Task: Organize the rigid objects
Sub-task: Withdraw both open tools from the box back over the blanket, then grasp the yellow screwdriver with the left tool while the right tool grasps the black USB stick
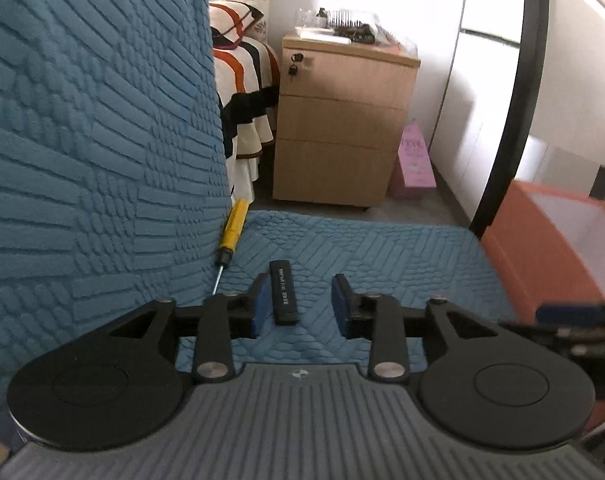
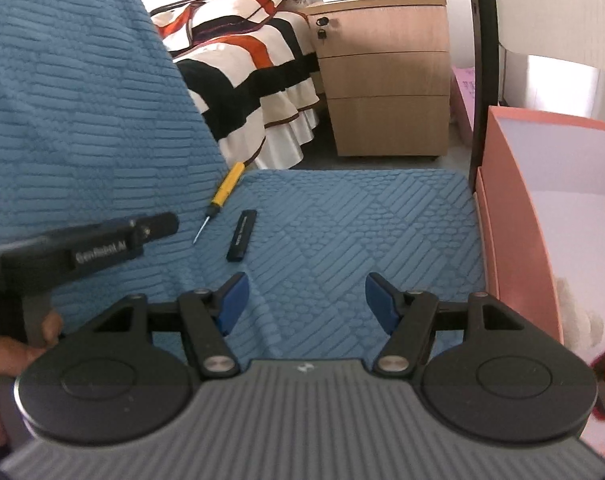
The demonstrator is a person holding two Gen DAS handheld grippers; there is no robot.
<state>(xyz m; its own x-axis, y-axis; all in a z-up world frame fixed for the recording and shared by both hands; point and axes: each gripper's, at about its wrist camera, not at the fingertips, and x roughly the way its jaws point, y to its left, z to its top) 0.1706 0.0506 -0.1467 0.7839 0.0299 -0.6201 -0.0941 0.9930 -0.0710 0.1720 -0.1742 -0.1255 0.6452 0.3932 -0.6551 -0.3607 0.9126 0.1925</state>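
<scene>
A flat black bar [image 1: 283,293] lies on the blue textured seat cover [image 1: 382,256]. It sits between the blue fingers of my left gripper [image 1: 301,304], close to the left pad; the jaws are open and not touching it. A yellow-handled screwdriver [image 1: 232,232] lies in the crease against the seat back. In the right wrist view the black bar [image 2: 241,235] and screwdriver [image 2: 222,197] lie ahead and left of my right gripper [image 2: 305,305], which is open and empty. The left gripper's body [image 2: 90,252] shows at the left edge.
An open orange box [image 2: 514,216] with a white inside stands at the seat's right edge, also in the left wrist view [image 1: 550,248]. Beyond the seat are a wooden drawer cabinet [image 1: 342,120], a striped bed [image 2: 242,64] and a pink bag [image 1: 414,160] on the floor.
</scene>
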